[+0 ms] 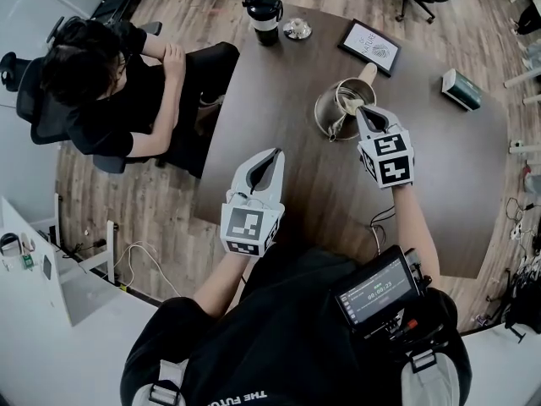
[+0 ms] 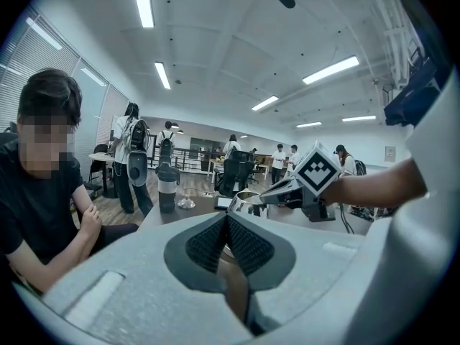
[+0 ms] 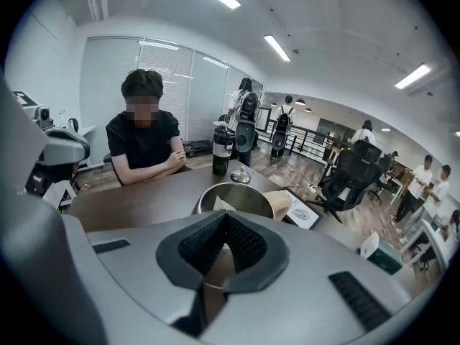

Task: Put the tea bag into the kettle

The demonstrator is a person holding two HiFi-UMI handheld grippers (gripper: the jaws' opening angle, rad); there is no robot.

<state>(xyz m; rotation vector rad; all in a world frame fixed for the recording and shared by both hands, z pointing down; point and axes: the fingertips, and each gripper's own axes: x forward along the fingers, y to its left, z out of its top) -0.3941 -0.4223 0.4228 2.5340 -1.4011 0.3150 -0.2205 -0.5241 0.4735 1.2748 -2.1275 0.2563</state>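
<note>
The steel kettle [image 1: 331, 112] with a wooden side handle [image 1: 365, 73] stands open on the dark table [image 1: 279, 83]. A pale tea bag [image 3: 215, 205] leans against its inner wall. My right gripper [image 1: 365, 112] hovers over the kettle's near rim [image 3: 233, 188], jaws shut. A small pale bit, apparently the bag's string, shows between its pads [image 3: 241, 244]. A thin string [image 1: 336, 130] hangs down the kettle's outer wall. My left gripper [image 1: 265, 169] is held above the table's near-left edge, shut with nothing in it; from it I see the kettle [image 2: 248, 201] and the right gripper [image 2: 277, 191] ahead.
A person sits at the table's left side, arms [image 1: 169, 62] by the edge. At the far edge are a black-and-white tumbler [image 1: 265, 17], a small glass lid [image 1: 297, 30] and a framed card [image 1: 371, 46]. A green-and-white box [image 1: 461, 89] lies at the right.
</note>
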